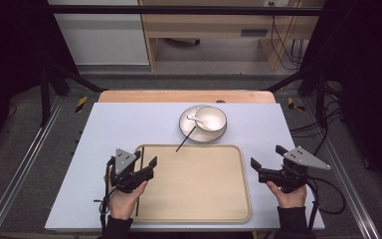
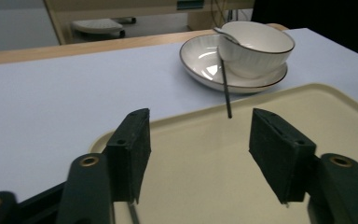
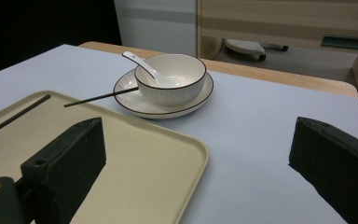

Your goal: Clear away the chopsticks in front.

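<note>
Overhead camera plus two low gripper cameras — shared bowl (image 1: 210,118).

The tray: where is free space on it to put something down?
The tray is bare across its middle and right side. Along its left edge lies one chopstick, under the left gripper. The far left corner is tighter: another chopstick reaches in from the plate.

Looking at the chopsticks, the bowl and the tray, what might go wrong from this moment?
1. One chopstick leans on the plate rim with its tip over the tray edge; a nudge may roll it off or tip it.
2. The other chopstick lies on the tray's left edge beneath the open left gripper; lowering the jaws carelessly could flick it onto the table.
3. The bowl with its spoon sits off-centre on the plate and may slide.
</note>
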A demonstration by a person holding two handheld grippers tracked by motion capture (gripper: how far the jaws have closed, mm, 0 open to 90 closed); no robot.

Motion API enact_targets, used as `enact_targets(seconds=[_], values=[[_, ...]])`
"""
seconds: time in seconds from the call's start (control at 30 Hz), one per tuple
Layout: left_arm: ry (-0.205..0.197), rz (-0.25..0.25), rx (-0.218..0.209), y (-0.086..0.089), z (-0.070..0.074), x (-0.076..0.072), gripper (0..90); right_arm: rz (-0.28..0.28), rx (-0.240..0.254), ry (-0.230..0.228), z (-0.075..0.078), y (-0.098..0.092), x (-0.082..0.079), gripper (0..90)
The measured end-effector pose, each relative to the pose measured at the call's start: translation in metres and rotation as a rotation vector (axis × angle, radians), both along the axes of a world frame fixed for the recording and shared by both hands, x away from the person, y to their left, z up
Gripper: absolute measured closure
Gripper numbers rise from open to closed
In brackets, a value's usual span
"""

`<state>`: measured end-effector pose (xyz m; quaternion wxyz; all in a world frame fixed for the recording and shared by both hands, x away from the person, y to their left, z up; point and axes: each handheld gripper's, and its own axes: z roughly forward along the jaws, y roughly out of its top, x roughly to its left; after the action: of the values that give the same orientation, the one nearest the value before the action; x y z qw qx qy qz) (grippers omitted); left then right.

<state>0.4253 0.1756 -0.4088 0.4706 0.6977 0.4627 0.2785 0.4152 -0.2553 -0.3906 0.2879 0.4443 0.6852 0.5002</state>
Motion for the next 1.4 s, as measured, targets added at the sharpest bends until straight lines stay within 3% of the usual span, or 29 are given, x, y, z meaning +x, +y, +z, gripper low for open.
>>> enact_targets(seconds=[0.17, 0.33, 0.53, 0.8, 0.9, 1.13, 1.37, 1.4], values=[[-0.010, -0.067, 0.013, -0.012, 0.005, 0.018, 29.7, -0.002, -0.003, 0.002, -0.001, 0.000, 0.001, 3.8], [-0.004, -0.104, 0.043, -0.023, 0.005, 0.035, 23.3, -0.004, 0.000, -0.001, 0.000, -0.001, 0.001, 3.8], [-0.007, -0.141, 0.040, -0.033, 0.007, 0.050, 19.4, -0.006, 0.003, 0.003, -0.001, -0.002, 0.001, 3.8], [0.003, -0.169, 0.087, -0.048, 0.010, 0.070, 18.0, -0.005, 0.003, 0.001, 0.000, -0.002, 0.001, 3.9], [0.014, -0.174, 0.133, -0.055, 0.009, 0.077, 18.1, -0.009, -0.001, 0.003, -0.001, -0.002, 0.002, 4.0], [0.032, -0.188, 0.155, -0.070, 0.003, 0.091, 18.1, -0.008, 0.005, 0.004, -0.001, -0.003, 0.002, 4.0], [0.036, -0.192, 0.211, -0.080, -0.001, 0.105, 20.1, -0.005, 0.005, 0.005, -0.001, -0.004, 0.002, 4.1], [0.040, -0.189, 0.201, -0.081, -0.003, 0.106, 20.2, -0.005, 0.006, 0.006, -0.001, -0.004, 0.002, 4.1]])
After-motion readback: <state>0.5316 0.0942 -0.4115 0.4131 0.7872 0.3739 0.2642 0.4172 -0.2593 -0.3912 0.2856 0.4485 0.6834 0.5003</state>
